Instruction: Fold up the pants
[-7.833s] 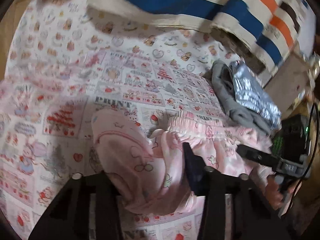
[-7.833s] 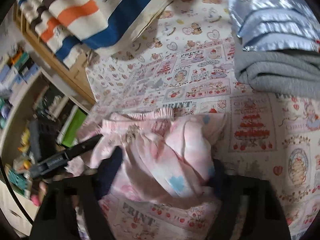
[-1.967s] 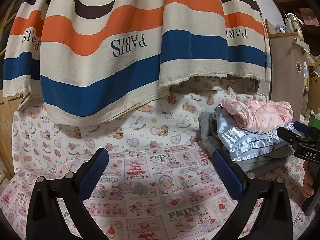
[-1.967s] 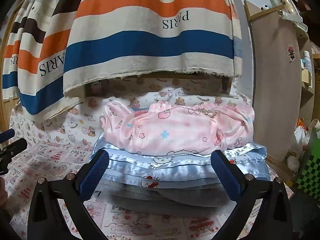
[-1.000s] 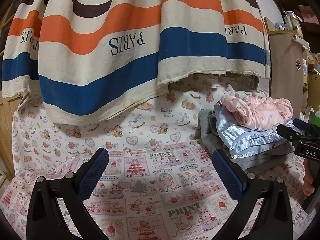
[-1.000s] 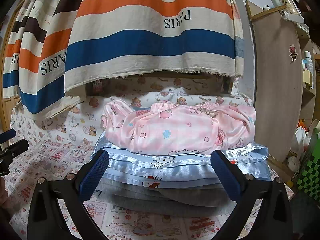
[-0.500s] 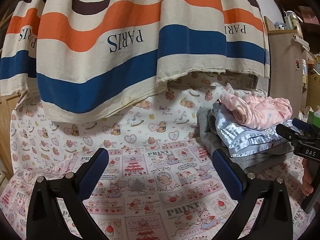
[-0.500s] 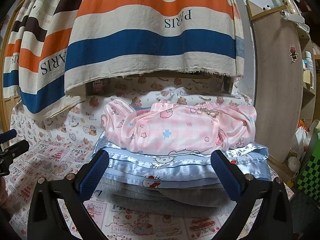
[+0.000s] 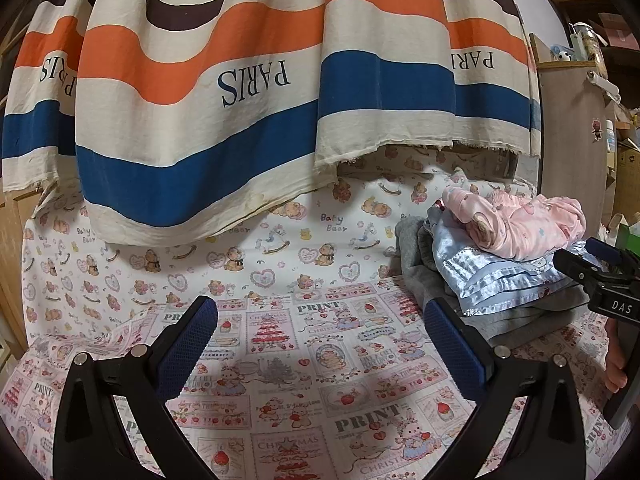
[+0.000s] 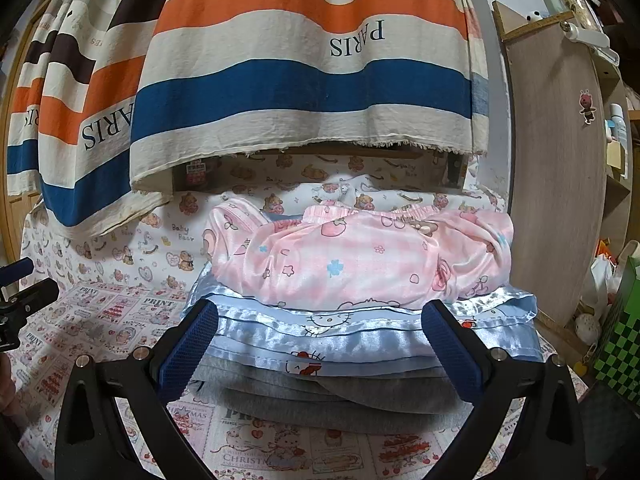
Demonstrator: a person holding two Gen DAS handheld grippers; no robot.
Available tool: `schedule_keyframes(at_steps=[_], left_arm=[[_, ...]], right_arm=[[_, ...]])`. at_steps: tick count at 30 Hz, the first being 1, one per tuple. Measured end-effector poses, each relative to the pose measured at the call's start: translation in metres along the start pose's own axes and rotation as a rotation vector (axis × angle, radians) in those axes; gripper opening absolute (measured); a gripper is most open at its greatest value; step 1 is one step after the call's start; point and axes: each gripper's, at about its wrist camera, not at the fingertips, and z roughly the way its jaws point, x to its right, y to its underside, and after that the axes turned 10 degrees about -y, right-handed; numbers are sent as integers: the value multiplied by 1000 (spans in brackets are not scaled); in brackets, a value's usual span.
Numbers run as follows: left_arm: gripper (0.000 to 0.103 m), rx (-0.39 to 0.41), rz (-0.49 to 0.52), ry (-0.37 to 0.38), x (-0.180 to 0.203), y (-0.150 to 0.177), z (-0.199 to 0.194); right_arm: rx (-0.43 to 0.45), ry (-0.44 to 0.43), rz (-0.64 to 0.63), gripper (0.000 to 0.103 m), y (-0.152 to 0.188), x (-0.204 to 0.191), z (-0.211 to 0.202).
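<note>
Striped cloth [image 9: 256, 92] hangs behind a bed sheet [image 9: 320, 368] printed with cartoons, hiding the wall; a wooden cabinet [image 10: 560, 168] stands at the right edge. Folded pink pants [image 10: 360, 260] top a stack on blue satin [image 10: 340, 336] and grey cloth [image 10: 320, 392], whose lower layers are hard to make out. Left gripper [image 9: 320, 344] and right gripper [image 10: 320, 344] both gape wide, holding nothing.

The pink pants [image 10: 360, 260] were folded into a compact bundle, printed with small cartoon figures and a blue clover; they lay on top of the stack of folded clothes [image 10: 352, 340], near the far right edge of the bed; the elastic waistband faced the back.
</note>
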Motion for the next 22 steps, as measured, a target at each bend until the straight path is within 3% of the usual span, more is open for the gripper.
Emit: schedule_keyframes(at_steps=[22], left_arm=[[103, -8, 3, 9, -1, 0, 2]], right_arm=[[-1, -2, -2, 102, 0, 0, 1]])
